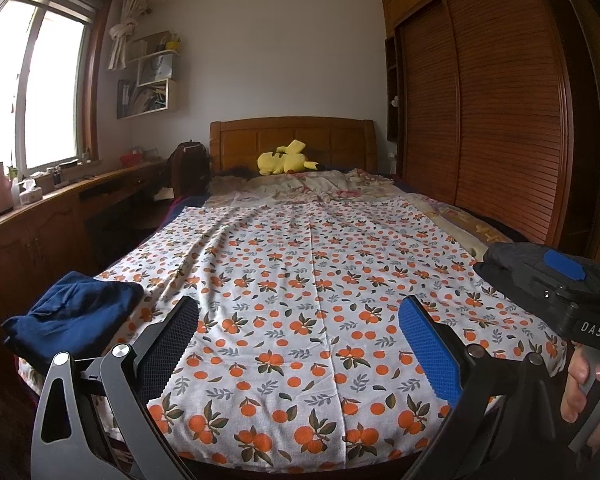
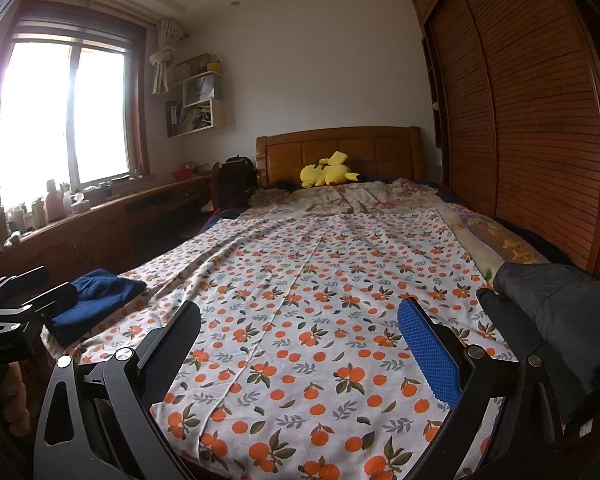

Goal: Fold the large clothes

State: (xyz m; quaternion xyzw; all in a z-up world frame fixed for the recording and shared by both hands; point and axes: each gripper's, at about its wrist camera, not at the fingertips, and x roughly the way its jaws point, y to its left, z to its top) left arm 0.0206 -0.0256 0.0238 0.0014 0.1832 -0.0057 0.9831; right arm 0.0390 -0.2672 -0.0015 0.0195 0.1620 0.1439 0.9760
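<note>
A folded navy blue garment [image 1: 74, 312] lies at the bed's near left corner, also in the right wrist view [image 2: 96, 300]. A dark grey garment [image 2: 556, 304] lies at the bed's near right edge. My left gripper [image 1: 300, 344] is open and empty above the near end of the orange-print sheet [image 1: 300, 264]. My right gripper [image 2: 300, 344] is open and empty over the same sheet [image 2: 300, 280]. The right gripper also shows at the right of the left wrist view [image 1: 572, 292], over the dark grey garment [image 1: 508, 256]. The left gripper's body shows at the far left of the right wrist view [image 2: 16, 308].
A yellow plush toy [image 1: 286, 158] lies by the wooden headboard [image 1: 292, 136]. A rumpled floral quilt [image 1: 300, 186] covers the bed's far end. A wooden wardrobe [image 1: 480, 100] stands along the right side. A cluttered wooden counter [image 1: 60, 196] under the window runs along the left.
</note>
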